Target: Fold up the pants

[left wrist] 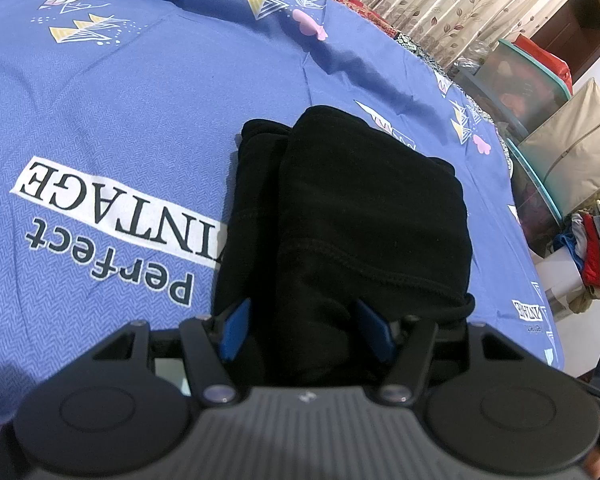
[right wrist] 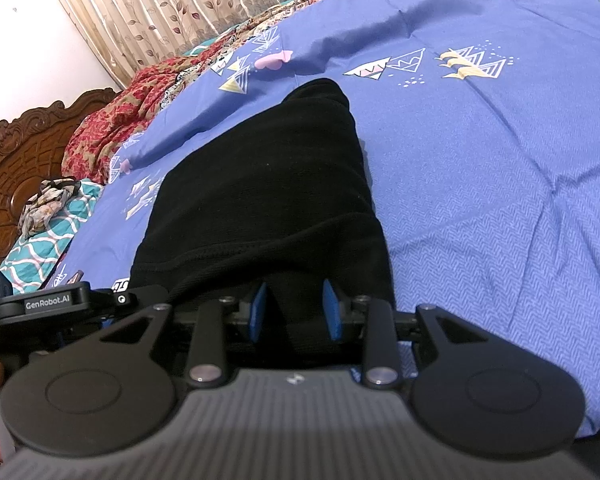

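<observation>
The black pants (left wrist: 352,208) lie folded in a thick bundle on the blue printed bedsheet (left wrist: 120,112). My left gripper (left wrist: 306,330) has its blue pads (left wrist: 236,332) on either side of the near edge of the bundle and is shut on it. In the right wrist view the same pants (right wrist: 260,192) stretch away from me on the sheet (right wrist: 500,184). My right gripper (right wrist: 296,312) is shut on the near edge of the pants, blue pads (right wrist: 332,312) pressing the cloth. The left gripper's body (right wrist: 56,300) shows at the left of that view.
Curtains (left wrist: 460,8) hang behind the bed. Storage boxes and a beige cushion (left wrist: 572,148) stand to the right, with a pile of clothes (left wrist: 596,248). A carved wooden headboard (right wrist: 20,152), a red patterned blanket (right wrist: 112,120) and a teal pillow (right wrist: 48,236) lie at the bed's left.
</observation>
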Tool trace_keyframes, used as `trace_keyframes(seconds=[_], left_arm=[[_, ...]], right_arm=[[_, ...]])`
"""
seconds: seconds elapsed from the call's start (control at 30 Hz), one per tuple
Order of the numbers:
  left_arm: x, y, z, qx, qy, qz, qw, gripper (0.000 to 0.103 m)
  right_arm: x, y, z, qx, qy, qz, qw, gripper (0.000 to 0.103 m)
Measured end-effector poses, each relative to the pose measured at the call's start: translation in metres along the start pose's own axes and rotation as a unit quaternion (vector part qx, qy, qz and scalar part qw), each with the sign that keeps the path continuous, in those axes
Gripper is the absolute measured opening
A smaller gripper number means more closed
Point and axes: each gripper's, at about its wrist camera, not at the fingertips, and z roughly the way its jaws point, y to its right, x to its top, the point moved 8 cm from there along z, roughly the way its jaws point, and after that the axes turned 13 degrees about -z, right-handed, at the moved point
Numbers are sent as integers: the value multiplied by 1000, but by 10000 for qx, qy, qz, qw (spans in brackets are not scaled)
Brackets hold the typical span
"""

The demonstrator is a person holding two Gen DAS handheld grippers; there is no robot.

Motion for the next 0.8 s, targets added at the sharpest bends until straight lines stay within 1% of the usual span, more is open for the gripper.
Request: trace_keyframes(seconds=[0.8], left_arm=[[0,1,1,43,6,30,10000,59]], right_arm=[[-2,1,-1,49,43,42,10000,34]])
